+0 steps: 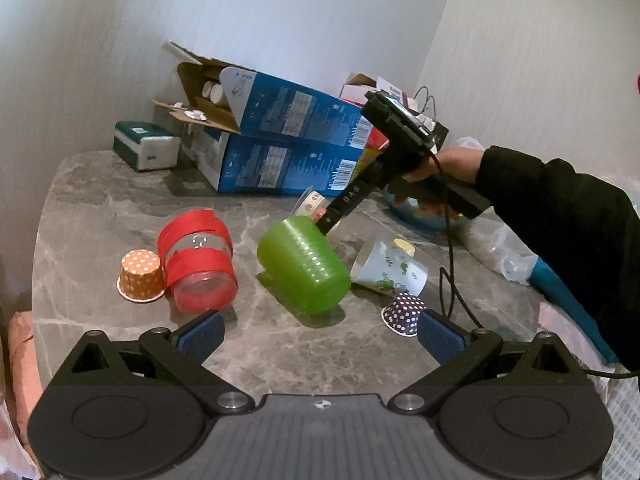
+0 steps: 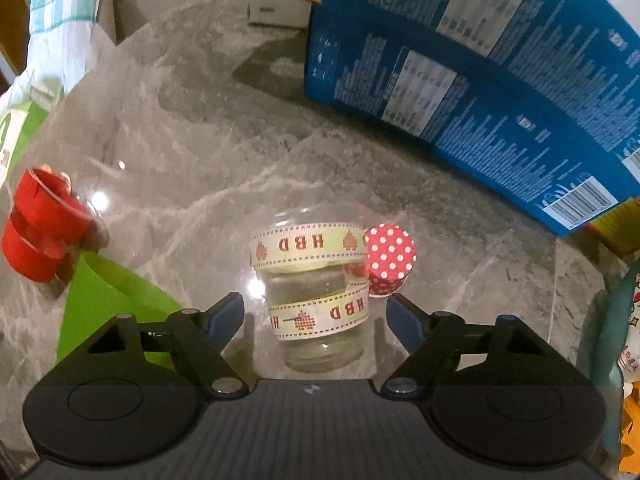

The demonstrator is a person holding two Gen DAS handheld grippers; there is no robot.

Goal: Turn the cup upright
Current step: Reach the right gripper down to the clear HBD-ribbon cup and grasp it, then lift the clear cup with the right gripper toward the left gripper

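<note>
Two grippers spread, neither gripping. You're lining right gripper [image 2: 314, 312] around clear ribbon-wrapped cup [image 2: 316, 292] — lying tipped mid-counter, near blue boxes [image 2: 500, 72]. Centre pads on its wall, avoid red dotted cup [image 2: 388, 258]. Left gripper [image 1: 320, 334] hovering — keep it clear.

Right gripper [image 2: 316, 312] jaws spread wide, clear ribbon-wrapped cup [image 2: 316, 292] lying between them with gaps on both sides. Red dotted cup [image 2: 390, 258] touches it on the right; green cup [image 2: 108, 292] crowds the left. Blue boxes [image 2: 480, 72] wall off the back. Bare surface [image 2: 192, 152] open ahead-left.
</note>
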